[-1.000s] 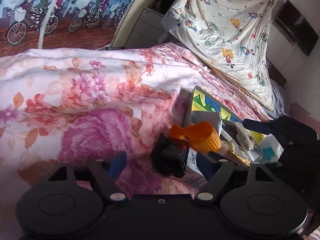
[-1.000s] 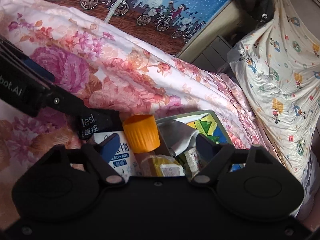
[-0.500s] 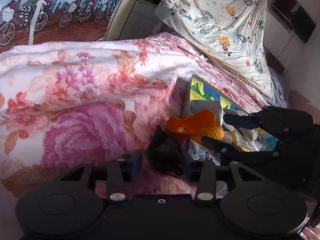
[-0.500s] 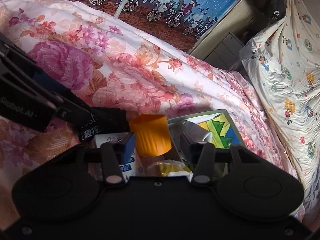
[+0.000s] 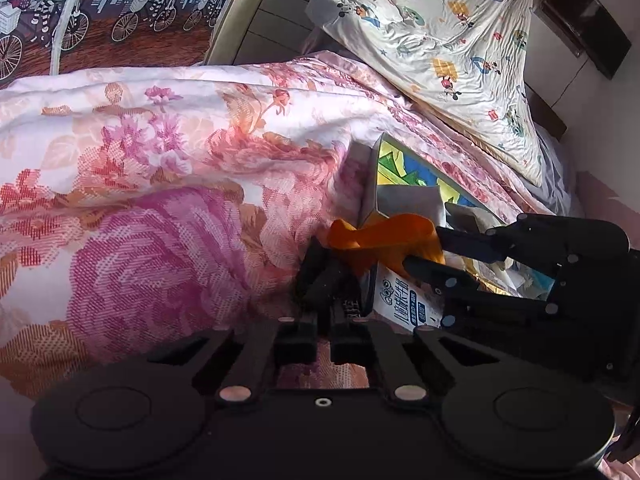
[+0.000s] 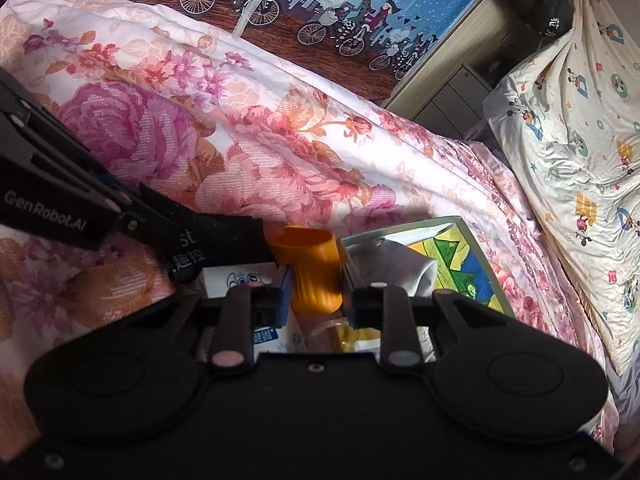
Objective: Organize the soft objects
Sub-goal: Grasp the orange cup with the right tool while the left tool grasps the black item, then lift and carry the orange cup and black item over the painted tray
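A soft orange ribbed cup (image 6: 315, 276) sits squeezed between the fingers of my right gripper (image 6: 316, 292), over an open box of odds and ends; in the left wrist view the cup (image 5: 384, 236) looks flattened. My left gripper (image 5: 324, 334) is shut on a black cloth pouch with white lettering (image 5: 326, 280), at the box's left side. The pouch (image 6: 216, 236) also shows in the right wrist view, with the left gripper coming in from the left.
The box has a colourful green, yellow and blue flap (image 5: 404, 172) and holds a white carton (image 5: 400, 296), grey cloth (image 6: 384, 260) and wrappers. It rests on a pink floral quilt (image 5: 160, 184). A cartoon-print sheet (image 5: 452, 40) hangs at the right.
Both grippers have closed: the left onto the black pouch, the right onto the orange cup, which is now squashed. Both have moved in toward the box.
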{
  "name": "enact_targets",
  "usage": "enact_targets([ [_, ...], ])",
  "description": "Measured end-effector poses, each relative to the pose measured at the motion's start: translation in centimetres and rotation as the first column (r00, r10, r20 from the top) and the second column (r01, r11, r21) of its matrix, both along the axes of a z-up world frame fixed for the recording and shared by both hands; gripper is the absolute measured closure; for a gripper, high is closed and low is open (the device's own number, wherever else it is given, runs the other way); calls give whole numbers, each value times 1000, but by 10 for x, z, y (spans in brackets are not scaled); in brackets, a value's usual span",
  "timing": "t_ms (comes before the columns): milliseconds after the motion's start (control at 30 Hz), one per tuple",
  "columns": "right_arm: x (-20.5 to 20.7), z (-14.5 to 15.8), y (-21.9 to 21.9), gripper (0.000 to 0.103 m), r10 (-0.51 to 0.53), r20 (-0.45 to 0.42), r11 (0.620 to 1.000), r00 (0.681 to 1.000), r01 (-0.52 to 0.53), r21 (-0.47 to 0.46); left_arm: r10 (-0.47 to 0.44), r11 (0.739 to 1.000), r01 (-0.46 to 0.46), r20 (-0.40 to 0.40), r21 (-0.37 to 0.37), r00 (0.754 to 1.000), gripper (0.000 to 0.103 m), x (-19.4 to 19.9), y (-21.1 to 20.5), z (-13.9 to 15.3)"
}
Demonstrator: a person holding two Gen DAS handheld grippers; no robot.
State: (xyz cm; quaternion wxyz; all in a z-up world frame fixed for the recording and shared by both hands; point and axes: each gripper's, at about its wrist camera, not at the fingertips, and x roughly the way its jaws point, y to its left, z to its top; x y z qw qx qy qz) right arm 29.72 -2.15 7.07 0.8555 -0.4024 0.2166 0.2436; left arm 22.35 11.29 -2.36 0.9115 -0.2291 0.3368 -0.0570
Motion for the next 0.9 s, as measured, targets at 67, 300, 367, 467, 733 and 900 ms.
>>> enact_targets([
  [67,0,0,-1,87,-8,6,1000,1000,8,6,-5,1000,5,-2,-16,1000,101,0,1,0],
  [300,-1,12,-5,91,-51,45,997,998,49,60,12,1000,-13,49,21,999,102,-8,0,11],
  [367,-2,16,-6,92,-54,59,996,997,50,73,13,1000,-15,104,24,994,102,-14,2,18],
  [467,-5,23,-8,93,-49,78,994,996,41,97,24,999,-27,158,18,987,102,-19,5,25],
  [733,-16,37,-6,93,-28,114,993,993,15,114,59,998,-65,187,27,981,102,-23,8,31],
  [900,-20,44,-7,93,-23,158,993,987,5,117,82,996,-86,207,10,975,102,-26,14,33],
])
